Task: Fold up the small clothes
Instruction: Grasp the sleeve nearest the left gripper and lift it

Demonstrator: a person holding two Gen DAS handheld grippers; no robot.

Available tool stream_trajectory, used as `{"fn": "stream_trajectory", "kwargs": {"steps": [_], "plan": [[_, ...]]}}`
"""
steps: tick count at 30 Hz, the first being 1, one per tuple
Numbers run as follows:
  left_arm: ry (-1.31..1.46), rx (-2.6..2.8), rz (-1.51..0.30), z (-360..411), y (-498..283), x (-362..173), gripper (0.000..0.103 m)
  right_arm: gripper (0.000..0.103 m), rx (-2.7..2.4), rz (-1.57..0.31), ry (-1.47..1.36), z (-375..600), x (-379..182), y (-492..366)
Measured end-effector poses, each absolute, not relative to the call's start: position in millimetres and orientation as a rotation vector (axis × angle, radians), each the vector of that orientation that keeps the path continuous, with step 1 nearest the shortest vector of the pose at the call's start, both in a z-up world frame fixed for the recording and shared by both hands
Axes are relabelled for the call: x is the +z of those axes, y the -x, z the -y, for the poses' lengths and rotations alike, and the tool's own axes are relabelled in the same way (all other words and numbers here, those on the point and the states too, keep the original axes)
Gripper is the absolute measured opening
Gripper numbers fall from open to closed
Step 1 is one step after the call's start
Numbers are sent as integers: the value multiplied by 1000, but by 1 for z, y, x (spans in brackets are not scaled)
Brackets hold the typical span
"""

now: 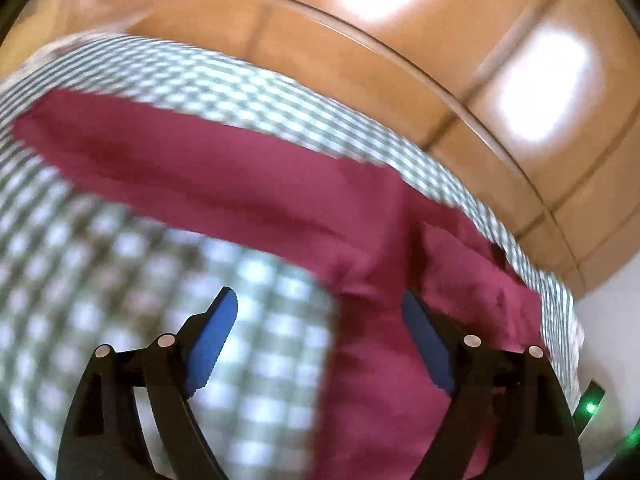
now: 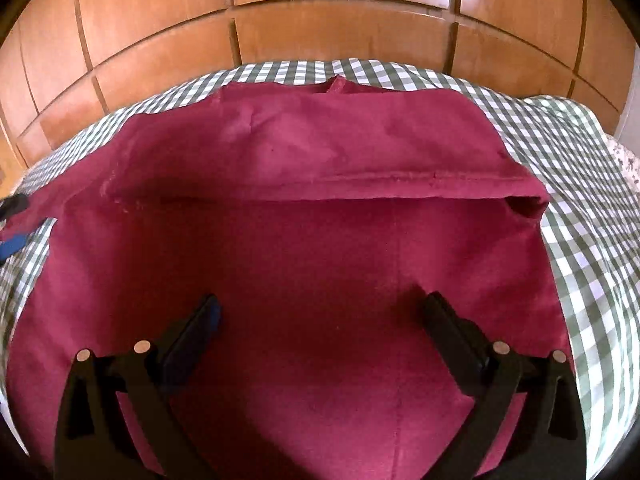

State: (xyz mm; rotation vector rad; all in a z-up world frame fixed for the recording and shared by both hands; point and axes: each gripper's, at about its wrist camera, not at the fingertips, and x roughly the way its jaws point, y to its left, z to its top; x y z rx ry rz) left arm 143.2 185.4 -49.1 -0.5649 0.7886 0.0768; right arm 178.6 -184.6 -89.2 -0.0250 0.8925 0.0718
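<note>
A dark red garment (image 2: 312, 256) lies spread on a green-and-white checked cloth (image 2: 576, 208), with its far part folded over along a hemmed edge (image 2: 360, 190). My right gripper (image 2: 320, 308) is open and empty, low over the middle of the garment. My left gripper (image 1: 318, 306) is open and empty at the garment's left edge (image 1: 360, 344), one finger over the checked cloth (image 1: 120, 264), the other over red fabric. The left view is motion-blurred. The left gripper's blue-padded tip also shows at the left edge of the right wrist view (image 2: 12, 240).
Brown wooden panelling (image 2: 320, 8) stands behind the covered surface. The checked cloth's far edge (image 1: 280, 92) runs close to the panelling. A white patterned fabric (image 2: 628, 164) lies at the far right. A green light (image 1: 590, 406) glows at the lower right of the left wrist view.
</note>
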Motion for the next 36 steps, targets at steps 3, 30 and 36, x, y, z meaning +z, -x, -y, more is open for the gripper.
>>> {"fn": "stream_trajectory", "kwargs": {"steps": [3, 30, 36], "plan": [[643, 199, -756, -241, -124, -53, 85, 101, 69, -881, 22, 185, -90, -178], [884, 233, -628, -375, -155, -11, 7, 101, 65, -873, 24, 183, -92, -178], [718, -88, -649, -233, -183, 21, 7, 101, 72, -871, 12, 184, -91, -178]]}}
